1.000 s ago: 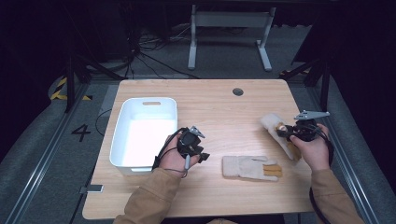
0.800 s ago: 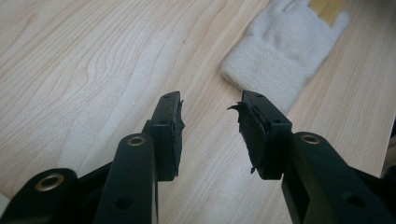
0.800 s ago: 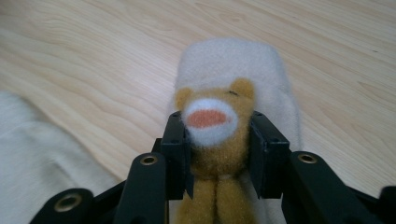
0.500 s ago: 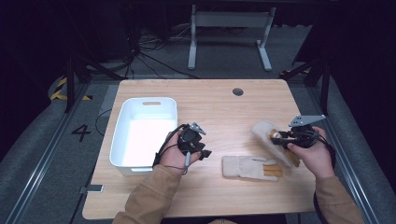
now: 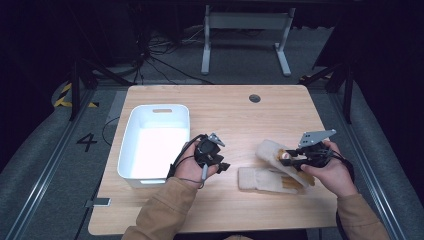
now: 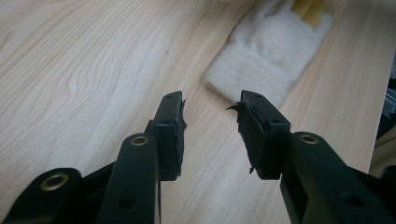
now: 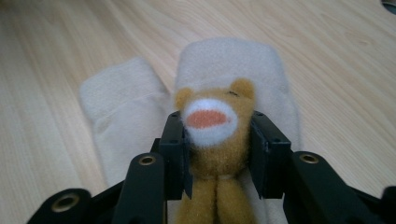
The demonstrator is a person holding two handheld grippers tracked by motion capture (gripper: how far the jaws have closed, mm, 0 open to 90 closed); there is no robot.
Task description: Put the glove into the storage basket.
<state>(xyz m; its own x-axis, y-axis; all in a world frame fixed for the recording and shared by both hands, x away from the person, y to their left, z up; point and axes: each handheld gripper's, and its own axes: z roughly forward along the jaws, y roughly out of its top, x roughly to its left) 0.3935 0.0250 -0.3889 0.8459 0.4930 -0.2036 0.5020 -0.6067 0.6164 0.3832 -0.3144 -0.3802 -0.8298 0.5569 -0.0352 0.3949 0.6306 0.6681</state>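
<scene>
Cream glove (image 5: pixel 272 153) — cuff away (lengthwise) — in right claw (image 5: pixel 286 159).

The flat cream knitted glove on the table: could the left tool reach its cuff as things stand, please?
Probably yes: the left tool is open, pointing at the cream knitted glove, with bare wooden table between them.

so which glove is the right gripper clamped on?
The upper glove, angled away from the table's front edge: the right gripper is shut on its brown bear patch. The other glove lies flat, untouched.
</scene>
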